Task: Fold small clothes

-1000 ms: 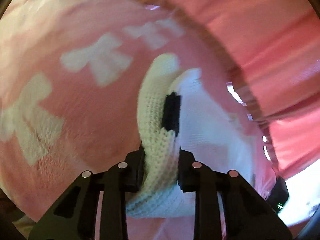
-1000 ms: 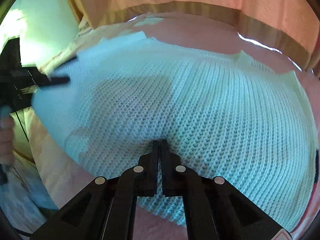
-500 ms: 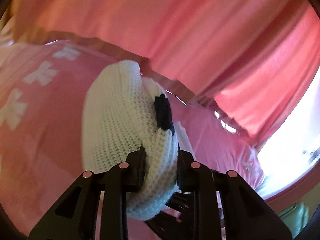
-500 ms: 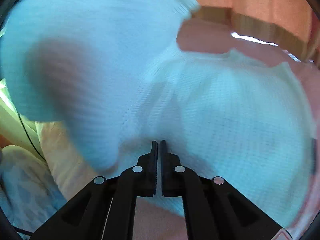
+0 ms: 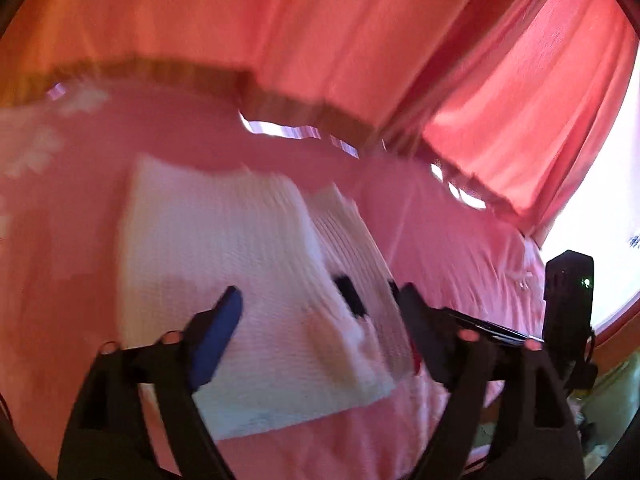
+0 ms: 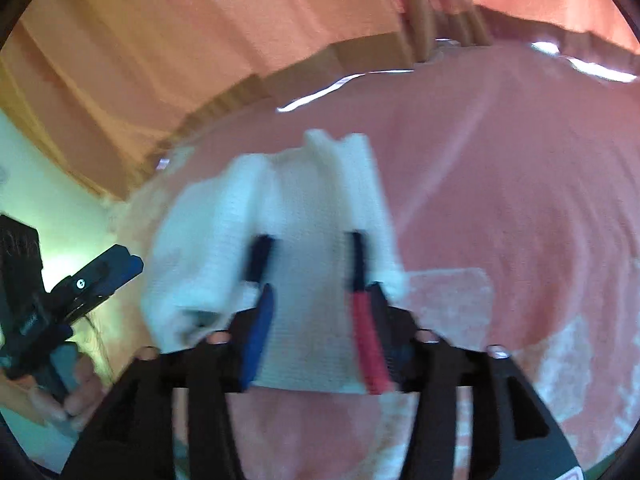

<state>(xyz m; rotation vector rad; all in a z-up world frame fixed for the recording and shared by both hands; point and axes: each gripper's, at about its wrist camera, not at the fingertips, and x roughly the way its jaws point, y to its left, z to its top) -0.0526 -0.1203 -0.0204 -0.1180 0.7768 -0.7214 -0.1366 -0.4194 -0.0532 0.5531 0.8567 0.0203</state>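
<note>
A white knitted garment (image 5: 256,280) lies folded on a pink bed cover (image 5: 460,240). Both pictures are blurred, so fine detail is uncertain.

In the left wrist view, the left gripper (image 5: 320,300) has just been opening and its jaws stand wide apart. The garment lies beyond and below them, spread across the gap between the two black fingers (image 5: 216,328), but neither pad presses on it, so nothing is held. The fold shows an upper layer lying over a ribbed lower layer, with a small black mark (image 5: 350,296) near where they meet. Red curtains (image 5: 320,20) hang behind the bed, with bright window light at the right edge. The right gripper's black body shows at the far right of this view.

In the right wrist view, the right gripper (image 6: 316,304) has also just been opening. One finger carries a blue pad (image 6: 258,336) and the other a red pad (image 6: 368,336), and they stand clearly apart. The white garment (image 6: 280,208) sits directly ahead, with its near edge lying between the two fingers; the pads seem to stand free of the knit rather than pinch it, though the blur makes this hard to confirm. White patterned patches (image 6: 452,304) on the cover lie to the right of the garment. At the left edge, a person's hand (image 6: 60,392) holds the handle of the left gripper, which is well apart from the garment's left side.
</note>
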